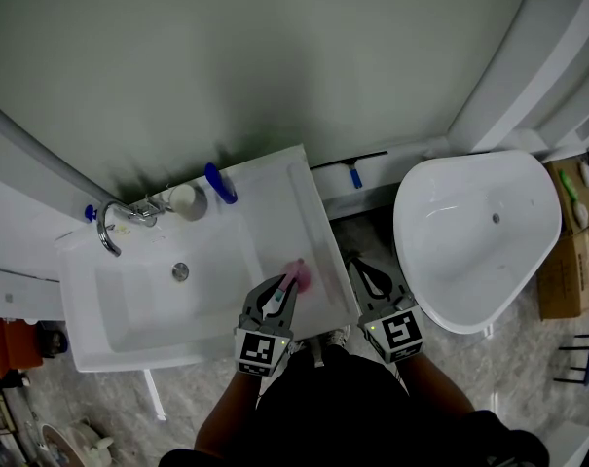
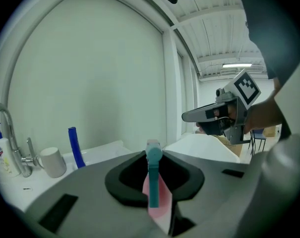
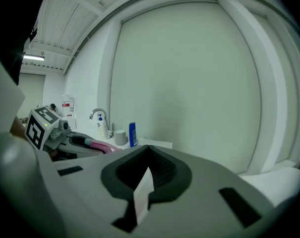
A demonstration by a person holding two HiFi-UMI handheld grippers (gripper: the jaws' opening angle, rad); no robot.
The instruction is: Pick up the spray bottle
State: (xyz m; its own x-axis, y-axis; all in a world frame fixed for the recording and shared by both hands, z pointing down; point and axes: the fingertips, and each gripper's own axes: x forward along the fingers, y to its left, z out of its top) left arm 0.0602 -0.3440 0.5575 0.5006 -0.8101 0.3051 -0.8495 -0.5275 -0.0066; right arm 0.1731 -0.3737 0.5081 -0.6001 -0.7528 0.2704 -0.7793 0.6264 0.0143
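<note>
A: The jaws of the left gripper point(image 1: 285, 286) are seen closed on the spray bottle point(image 2: 153, 187), with its teal sprayer part running up between the pads and the pink body below. Where is the bottle found?

B: It is found at the right-hand ledge of the sink point(image 1: 128, 331), near the front corner. It is well apart from the faucet point(image 1: 109, 230), the cup point(image 1: 188, 200) and the blue bottle point(image 1: 220, 184) at the back rim. Whether it has been raised clear of the ledge cannot be told.

A: And the right gripper point(image 1: 370, 278)?

B: Its jaws are shut together with nothing between them. It is seen between the sink and a white basin point(image 1: 469, 261), apart from the spray bottle.

A: How should the lift be done well?

B: The grip appears to be taken high, by the sprayer, so the heavier body is likely to swing. The squeeze should be made firm and even. The bottle should be raised straight up and slowly, so that it is neither dragged over the ledge nor tipped into the bowl.

A: What could be spoiled?

B: If the trigger is pressed by a pad, liquid may be sprayed. If only slim plastic is caught, the bottle may be let slip, so the right gripper is best left aside
</note>
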